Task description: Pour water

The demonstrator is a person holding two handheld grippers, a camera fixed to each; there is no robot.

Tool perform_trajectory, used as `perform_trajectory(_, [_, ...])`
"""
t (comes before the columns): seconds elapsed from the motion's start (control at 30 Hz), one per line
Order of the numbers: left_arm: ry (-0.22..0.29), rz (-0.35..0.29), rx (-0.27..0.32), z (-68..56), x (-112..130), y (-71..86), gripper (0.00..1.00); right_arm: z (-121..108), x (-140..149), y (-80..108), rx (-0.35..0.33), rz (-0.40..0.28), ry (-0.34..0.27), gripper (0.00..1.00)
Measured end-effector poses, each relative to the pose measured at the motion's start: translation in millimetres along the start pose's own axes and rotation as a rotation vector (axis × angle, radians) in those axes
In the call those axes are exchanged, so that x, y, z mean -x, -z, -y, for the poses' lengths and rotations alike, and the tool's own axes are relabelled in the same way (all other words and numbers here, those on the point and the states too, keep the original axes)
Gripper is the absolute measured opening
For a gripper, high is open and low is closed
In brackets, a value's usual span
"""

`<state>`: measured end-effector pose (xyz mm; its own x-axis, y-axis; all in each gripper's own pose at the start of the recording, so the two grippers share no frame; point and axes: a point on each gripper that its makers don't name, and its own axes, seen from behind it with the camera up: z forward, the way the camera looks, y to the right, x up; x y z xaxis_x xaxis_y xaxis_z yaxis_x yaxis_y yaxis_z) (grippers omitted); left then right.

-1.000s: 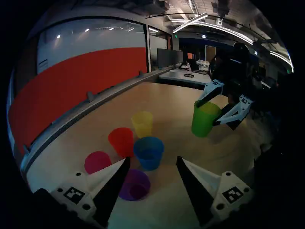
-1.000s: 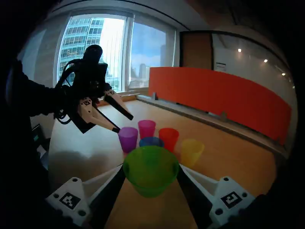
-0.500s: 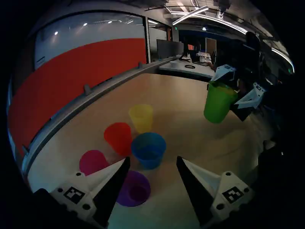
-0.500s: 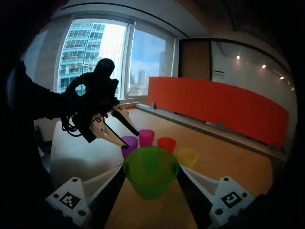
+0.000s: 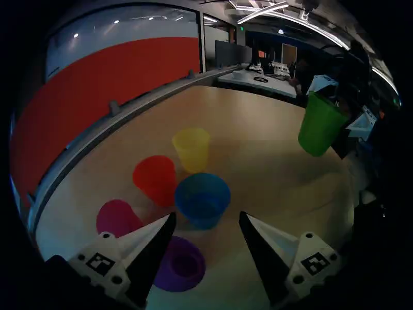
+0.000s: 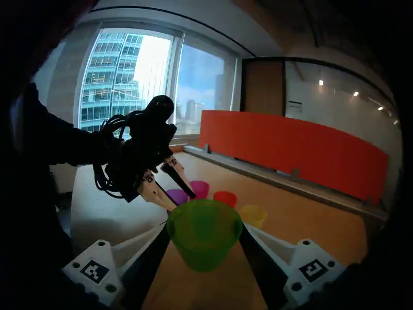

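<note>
Green cup (image 6: 204, 237): clamped between both fingers of right gripper (image 6: 204, 227), held above table (image 5: 258, 134), well apart from the other cups. Long axis near upright, slightly tilted, mouth up.

Left gripper (image 5: 207, 214): fingers apart, empty, over blue cup (image 5: 202, 199).

Around: red cup (image 5: 154, 178), yellow cup (image 5: 191, 149), pink cup (image 5: 116, 217), clustered upright. Purple cup (image 5: 180, 263) is partly hidden by a finger.

Contents of the cups cannot be made out.

Orange wall panel (image 5: 77, 98) beside wooden table (image 5: 258, 155); window (image 6: 118, 77) showing towers; ceiling light strips (image 5: 260, 9).
</note>
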<state>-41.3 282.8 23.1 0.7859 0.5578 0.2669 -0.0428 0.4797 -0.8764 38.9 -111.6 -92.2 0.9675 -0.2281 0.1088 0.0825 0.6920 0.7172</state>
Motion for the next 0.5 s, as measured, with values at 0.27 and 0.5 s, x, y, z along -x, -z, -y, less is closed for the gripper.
perform_trajectory(0.27, [0.011,0.024,-0.006,3.8,0.3,-15.7,0.9,-1.4,1.2,4.0,0.005,-0.005,-0.007,0.92])
perform_trajectory(0.5, [0.027,0.035,-0.006,6.1,0.1,-27.8,0.9,-2.4,2.1,7.4,0.01,-0.007,-0.011,0.92])
